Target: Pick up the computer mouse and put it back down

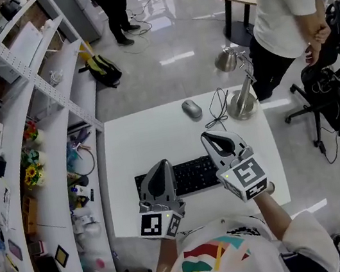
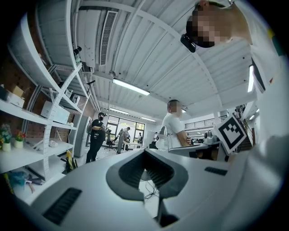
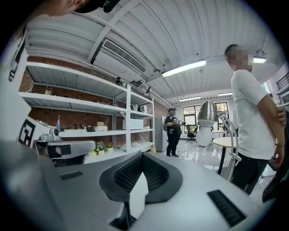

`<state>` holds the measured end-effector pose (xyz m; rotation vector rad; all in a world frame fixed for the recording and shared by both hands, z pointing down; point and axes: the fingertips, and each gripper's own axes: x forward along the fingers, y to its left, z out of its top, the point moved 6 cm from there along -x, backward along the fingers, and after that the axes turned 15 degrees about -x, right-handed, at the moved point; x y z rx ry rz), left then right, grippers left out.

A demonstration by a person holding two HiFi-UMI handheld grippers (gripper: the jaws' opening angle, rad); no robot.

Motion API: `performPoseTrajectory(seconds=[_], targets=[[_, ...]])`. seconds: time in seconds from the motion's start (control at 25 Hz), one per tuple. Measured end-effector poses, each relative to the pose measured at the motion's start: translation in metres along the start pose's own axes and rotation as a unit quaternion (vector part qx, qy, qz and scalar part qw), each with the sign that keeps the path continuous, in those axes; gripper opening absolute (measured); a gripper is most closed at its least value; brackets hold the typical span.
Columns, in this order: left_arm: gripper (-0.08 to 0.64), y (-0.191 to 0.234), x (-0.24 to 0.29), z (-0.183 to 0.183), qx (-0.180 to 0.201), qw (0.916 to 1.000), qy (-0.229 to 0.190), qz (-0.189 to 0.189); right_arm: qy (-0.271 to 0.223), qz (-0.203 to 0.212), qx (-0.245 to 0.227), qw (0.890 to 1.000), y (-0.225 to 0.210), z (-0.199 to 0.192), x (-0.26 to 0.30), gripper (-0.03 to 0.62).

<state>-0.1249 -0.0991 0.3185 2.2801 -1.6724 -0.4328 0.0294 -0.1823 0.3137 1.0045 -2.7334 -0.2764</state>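
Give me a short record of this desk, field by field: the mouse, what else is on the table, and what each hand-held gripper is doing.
mouse: lying on the far part of the white table, nothing touching it
keyboard: near edge, partly under both grippers
lamp: right of the mouse, with a thin cable between them
left hand-held gripper: jaws together, empty, over the keyboard
right hand-held gripper: jaws together, empty, short of the mouse
bystander: person in white shirt standing past the table
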Motion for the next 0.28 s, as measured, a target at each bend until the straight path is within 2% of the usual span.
performPoseTrajectory(seconds=[0.12, 0.28], targets=[[0.044, 0.0003, 0.0027, 0.0022, -0.003, 1.0000, -0.004, -0.002, -0.005, -0.005, -0.004, 1.000, -0.0043, 0.0023, -0.0011, 0.012], [0.044, 0.0027, 0.0017, 0.0058, 0.011, 0.9999, -0.002, -0.005, -0.011, -0.012, 0.002, 1.000, -0.0032, 0.0057, -0.0018, 0.012]])
